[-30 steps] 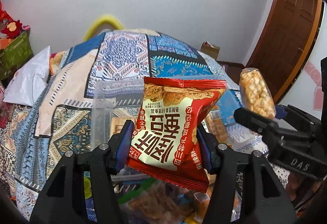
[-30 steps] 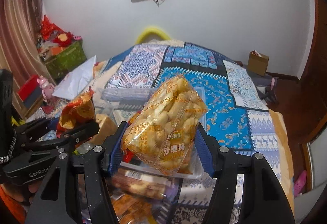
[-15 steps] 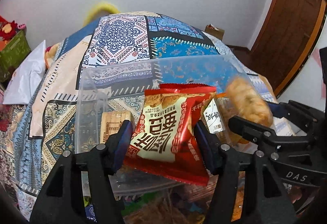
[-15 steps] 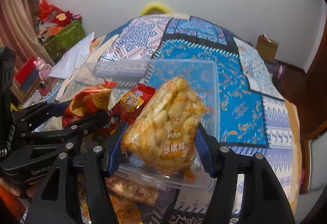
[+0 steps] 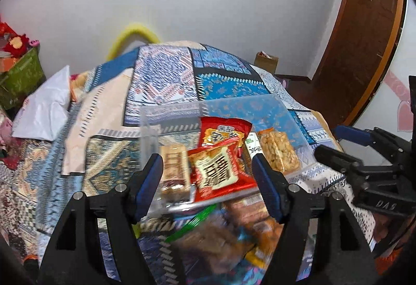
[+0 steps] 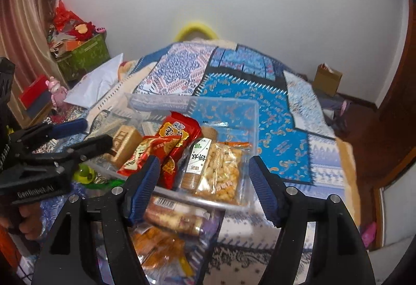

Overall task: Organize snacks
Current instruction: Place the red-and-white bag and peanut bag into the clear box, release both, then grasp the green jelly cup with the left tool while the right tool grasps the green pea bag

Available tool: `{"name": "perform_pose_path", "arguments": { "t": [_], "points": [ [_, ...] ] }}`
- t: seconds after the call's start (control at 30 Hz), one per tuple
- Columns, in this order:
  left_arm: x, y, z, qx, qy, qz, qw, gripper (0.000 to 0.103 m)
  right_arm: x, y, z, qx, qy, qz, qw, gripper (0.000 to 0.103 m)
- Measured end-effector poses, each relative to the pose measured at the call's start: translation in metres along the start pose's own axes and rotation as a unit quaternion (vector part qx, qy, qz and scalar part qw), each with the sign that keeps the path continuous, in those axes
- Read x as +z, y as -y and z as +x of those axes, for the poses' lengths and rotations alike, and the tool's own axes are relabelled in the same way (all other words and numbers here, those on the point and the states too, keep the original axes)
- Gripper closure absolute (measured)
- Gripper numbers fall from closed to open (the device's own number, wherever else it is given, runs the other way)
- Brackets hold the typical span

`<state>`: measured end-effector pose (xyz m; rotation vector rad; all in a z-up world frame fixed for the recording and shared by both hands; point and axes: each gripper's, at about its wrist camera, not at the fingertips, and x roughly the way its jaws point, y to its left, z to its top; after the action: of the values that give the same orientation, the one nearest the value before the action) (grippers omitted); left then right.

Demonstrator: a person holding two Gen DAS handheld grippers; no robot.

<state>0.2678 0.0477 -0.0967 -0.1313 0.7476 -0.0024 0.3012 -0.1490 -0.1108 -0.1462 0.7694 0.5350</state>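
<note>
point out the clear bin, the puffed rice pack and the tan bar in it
clear bin [image 6: 256, 128], right wrist view, bare right wall
puffed rice pack [image 6: 223, 175], right wrist view, middle of clear wrapper
tan bar [image 5: 174, 164], left wrist view, middle of its face

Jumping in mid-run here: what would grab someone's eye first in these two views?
Probably the clear plastic bin on the patterned bedspread, packed with a red snack packet near its front and a clear bag of puffed rice snack at its right end. Both the left gripper and the right gripper hang open and empty just before it, above more loose snacks.
</note>
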Motion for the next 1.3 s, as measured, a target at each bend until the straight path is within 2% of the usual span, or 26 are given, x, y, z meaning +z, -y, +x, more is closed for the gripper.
{"name": "perform_pose_path", "arguments": {
  "t": [0.27,0.53,0.77,1.03,1.2,1.3],
  "points": [
    [-0.022,-0.026,-0.040,0.026,-0.003,-0.009,0.9996,0.031,-0.021,-0.006,-0.032,-0.002,0.009,0.003,1.000,0.033],
    [-0.064,-0.056,-0.053,0.048,-0.032,-0.023,0.9981,0.031,-0.062,0.001,-0.036,-0.012,-0.020,0.041,0.999,0.032],
    [-0.100,-0.077,-0.039,0.059,-0.074,-0.041,0.9946,0.031,-0.098,0.010,-0.018,-0.021,-0.069,0.075,0.995,0.032],
    [-0.121,-0.090,-0.002,0.067,-0.108,-0.052,0.9906,0.031,-0.143,0.016,-0.002,-0.014,-0.116,0.119,0.986,0.032],
    [-0.124,-0.094,0.019,0.070,-0.112,-0.059,0.9895,0.031,-0.152,0.009,0.001,-0.024,-0.124,0.100,0.987,0.033],
    [-0.121,-0.093,0.029,0.070,-0.108,-0.053,0.9903,0.031,-0.154,0.004,0.003,-0.034,-0.124,0.081,0.988,0.052]
  ]
}}
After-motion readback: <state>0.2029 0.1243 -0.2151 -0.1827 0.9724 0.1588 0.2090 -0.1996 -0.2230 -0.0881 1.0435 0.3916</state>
